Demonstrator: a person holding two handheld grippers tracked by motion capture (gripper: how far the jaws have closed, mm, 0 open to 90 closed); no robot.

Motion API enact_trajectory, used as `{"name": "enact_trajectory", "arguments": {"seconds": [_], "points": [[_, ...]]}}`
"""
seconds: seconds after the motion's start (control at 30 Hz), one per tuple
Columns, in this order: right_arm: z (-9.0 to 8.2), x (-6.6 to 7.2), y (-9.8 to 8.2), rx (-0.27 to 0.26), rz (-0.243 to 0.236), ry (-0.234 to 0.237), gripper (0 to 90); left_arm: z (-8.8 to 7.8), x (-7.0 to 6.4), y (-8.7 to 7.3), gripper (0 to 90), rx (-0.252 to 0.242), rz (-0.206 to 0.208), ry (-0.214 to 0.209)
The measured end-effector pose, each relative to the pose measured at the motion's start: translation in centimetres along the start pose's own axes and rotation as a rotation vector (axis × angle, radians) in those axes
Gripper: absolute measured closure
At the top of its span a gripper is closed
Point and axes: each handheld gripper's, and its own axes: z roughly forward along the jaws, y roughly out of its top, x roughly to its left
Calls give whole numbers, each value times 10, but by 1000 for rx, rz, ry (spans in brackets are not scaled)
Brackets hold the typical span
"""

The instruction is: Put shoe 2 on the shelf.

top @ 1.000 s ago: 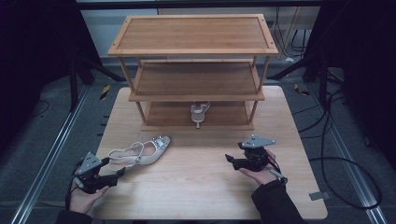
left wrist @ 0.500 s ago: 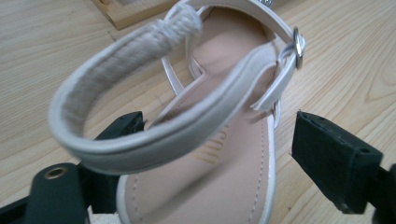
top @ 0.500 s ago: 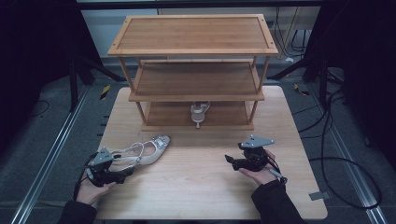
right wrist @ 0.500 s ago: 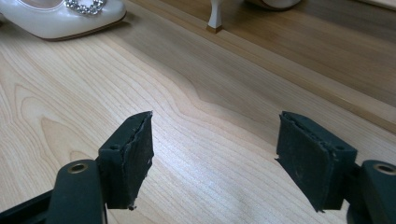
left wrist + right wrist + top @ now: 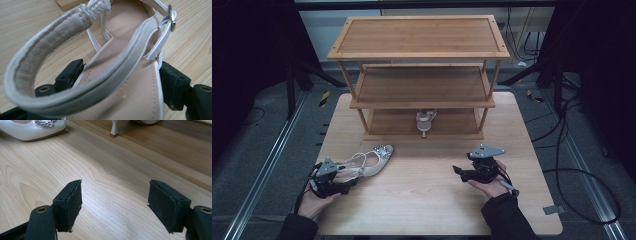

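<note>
A pale slingback shoe lies on its sole near the left front of the wooden counter, its jewelled toe pointing toward the far right and its heel end toward the person. The left gripper has come in at that heel end, and its jaws have just been closing, with the shoe's rear part between them. In the left gripper view the insole runs between the two black pads and the back strap loops up in front of the camera; the right pad sits just beside the shoe's edge and the left pad close to the other side, but I can't see either one pressing in, so the gripper stands released around the heel rather than clamped on it.

The right gripper rests low over the counter at the right, held in the person's right hand, well apart from the shoe. Its jaws stand wide with only bare wood between them.

At the far side stands a three-tier wooden rack, and a second shoe sits on its lowest shelf.
</note>
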Motion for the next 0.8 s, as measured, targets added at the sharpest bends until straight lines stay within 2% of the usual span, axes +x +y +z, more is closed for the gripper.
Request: {"name": "enact_trajectory", "arguments": {"seconds": [0.1, 0.2, 0.27, 0.3, 0.4, 0.7, 0.8], "points": [[-1, 0, 0, -4, -1, 0, 275, 0, -2, 2, 279, -2, 3, -1], [-1, -1, 0, -5, 0, -2, 275, 4, -5, 4, 295, 8, 10, -35], [-1, -1, 0, -3, 0, -2, 275, 6, -9, 4, 357, 8, 19, -82], [-1, -1, 0, -2, 0, -2, 275, 6, -10, 5, 387, 9, 23, -91], [0, 0, 0, -2, -3, -2, 275, 6, -12, 4, 400, 0, 11, -88], [-3, -1, 0, -5, 1, -6, 276, 5, -18, 2, 406, -18, -12, -41], [-3, -2, 0, -6, 3, -6, 276, 4, -18, 0, 408, -29, -33, -36]]}}
